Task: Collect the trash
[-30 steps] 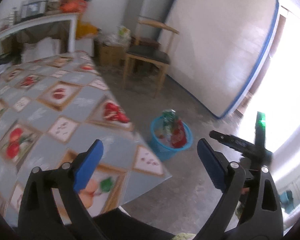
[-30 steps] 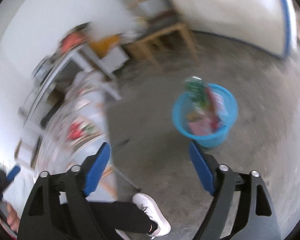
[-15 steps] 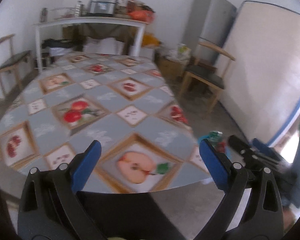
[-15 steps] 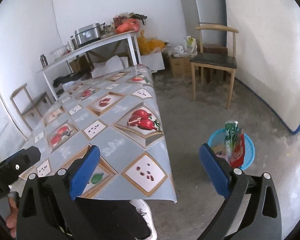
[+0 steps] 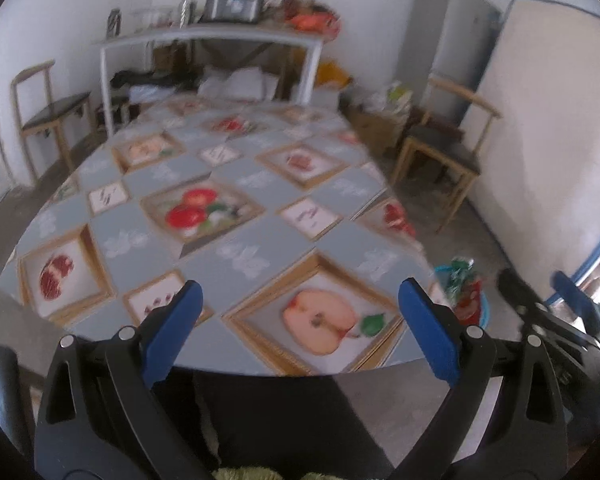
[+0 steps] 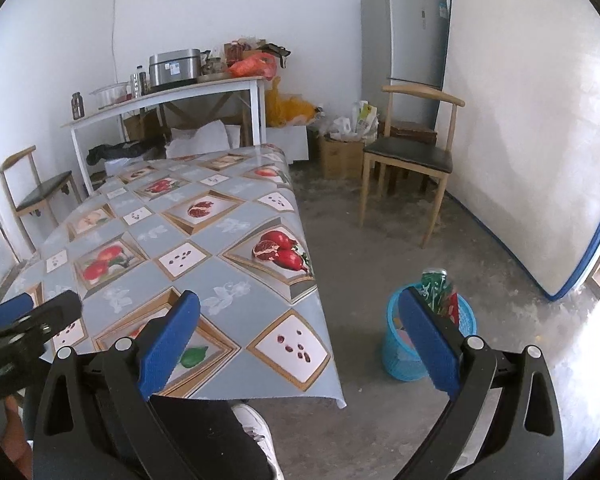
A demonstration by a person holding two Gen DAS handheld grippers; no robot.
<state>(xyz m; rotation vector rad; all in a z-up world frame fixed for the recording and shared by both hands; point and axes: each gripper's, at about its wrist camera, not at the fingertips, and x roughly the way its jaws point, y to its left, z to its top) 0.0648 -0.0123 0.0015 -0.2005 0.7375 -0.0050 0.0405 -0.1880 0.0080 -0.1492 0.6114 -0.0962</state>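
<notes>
Trash (image 6: 440, 290) sits in the blue bin (image 6: 396, 360) beside the desk (image 6: 236, 276), desk looks bare, my left tongs (image 5: 298, 334) and right tongs (image 6: 298, 338) both apart, empty.

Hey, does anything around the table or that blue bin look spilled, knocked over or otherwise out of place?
Nothing looks spilled or knocked over. The blue basket stands upright on the floor beside the table, with wrappers poking above its rim. The only oddity is a mattress leaning against the wall.

Right gripper (image 6: 298, 334), left gripper (image 5: 298, 326): black frames, blue pads, silver screws. Person: black trousers (image 6: 204, 432), white shoe (image 6: 260, 432).
</notes>
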